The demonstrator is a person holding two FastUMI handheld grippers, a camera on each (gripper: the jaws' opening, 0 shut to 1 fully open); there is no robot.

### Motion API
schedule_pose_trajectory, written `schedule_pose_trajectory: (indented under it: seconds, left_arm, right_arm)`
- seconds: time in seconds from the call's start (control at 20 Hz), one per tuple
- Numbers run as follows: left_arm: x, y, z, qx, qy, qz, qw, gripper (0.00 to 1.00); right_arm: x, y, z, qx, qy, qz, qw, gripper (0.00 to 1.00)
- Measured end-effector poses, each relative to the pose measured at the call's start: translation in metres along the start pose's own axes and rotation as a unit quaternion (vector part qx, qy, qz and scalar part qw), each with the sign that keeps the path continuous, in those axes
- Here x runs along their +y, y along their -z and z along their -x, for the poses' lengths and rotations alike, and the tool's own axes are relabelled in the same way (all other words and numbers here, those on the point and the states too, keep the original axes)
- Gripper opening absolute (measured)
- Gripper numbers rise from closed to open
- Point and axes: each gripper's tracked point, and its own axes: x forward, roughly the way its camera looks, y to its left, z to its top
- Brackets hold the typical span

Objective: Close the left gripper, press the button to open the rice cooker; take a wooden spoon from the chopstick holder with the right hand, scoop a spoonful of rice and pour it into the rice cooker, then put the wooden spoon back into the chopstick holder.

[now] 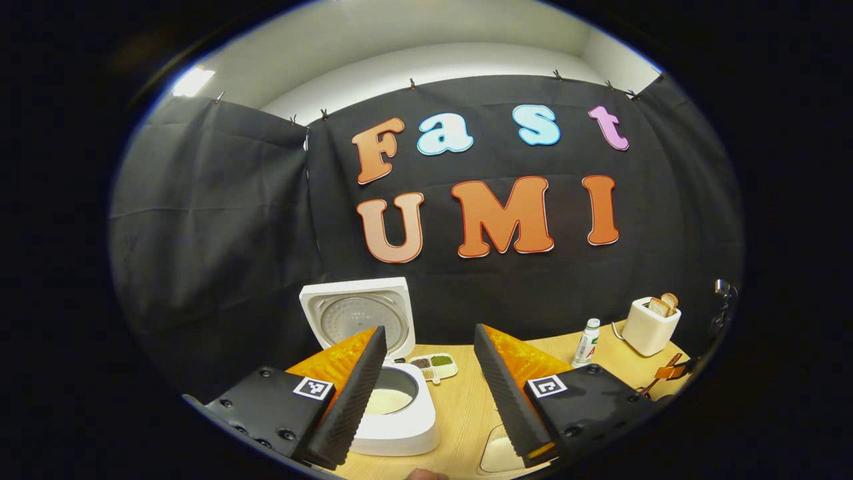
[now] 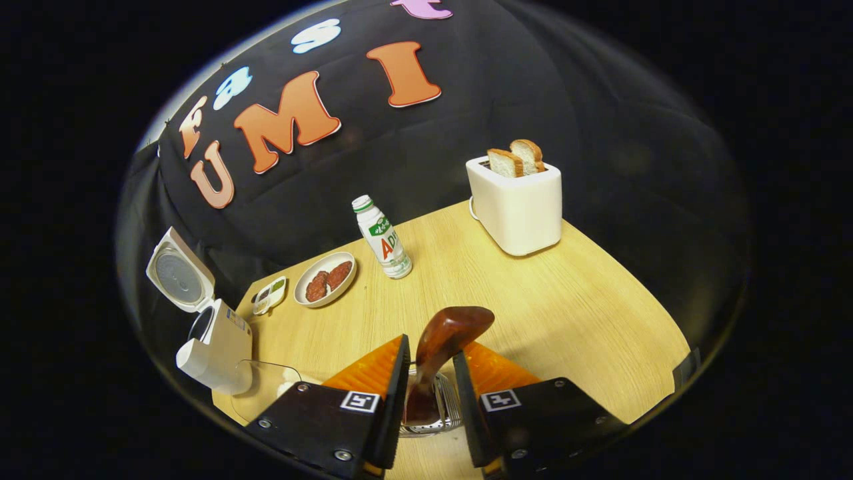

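The white rice cooker (image 1: 400, 427) stands open at the table's left end, its lid (image 1: 356, 317) upright and something white in the pot. My left gripper (image 1: 430, 328) hovers open just in front of the cooker, holding nothing. In the right gripper view the cooker (image 2: 216, 347) is far to the left. The wooden spoon (image 2: 456, 327) stands bowl-up in the metal mesh chopstick holder (image 2: 448, 407). My right gripper (image 2: 430, 345) is closed around its neck, and both fingers look pressed on it. A clear bowl of rice (image 2: 270, 380) sits beside the cooker.
A white toaster (image 2: 520, 207) with two bread slices stands at the back right. Near the back wall are a small bottle (image 2: 383, 237), a plate of reddish food (image 2: 325, 279) and a little tray of grains (image 2: 270, 295). Bare wooden tabletop (image 2: 566, 313) lies right of the spoon.
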Motion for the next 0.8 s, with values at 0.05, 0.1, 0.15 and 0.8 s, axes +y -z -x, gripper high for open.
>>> schedule_pose_trajectory:
  seconds: [0.05, 0.1, 0.15, 0.8]
  left_arm:
    - [0.001, 0.001, 0.001, 0.001, 0.0, 0.0, 1.0, 0.87]
    - [0.001, 0.001, 0.0, 0.001, 0.0, 0.001, 1.0, 0.91]
    - [0.001, 0.003, -0.001, 0.004, 0.002, 0.001, 1.0, 0.87]
    - [0.0, 0.009, -0.013, 0.005, 0.044, -0.009, 0.999, 0.95]
  right_arm:
    - [0.001, 0.0, 0.0, 0.0, -0.005, -0.005, 1.0, 0.34]
    - [0.006, 0.0, 0.0, 0.001, -0.013, -0.016, 1.0, 0.32]
    - [0.009, 0.001, 0.002, 0.002, -0.019, -0.023, 1.0, 0.24]
    - [0.046, -0.051, 0.047, -0.058, -0.031, -0.008, 0.998, 0.17]
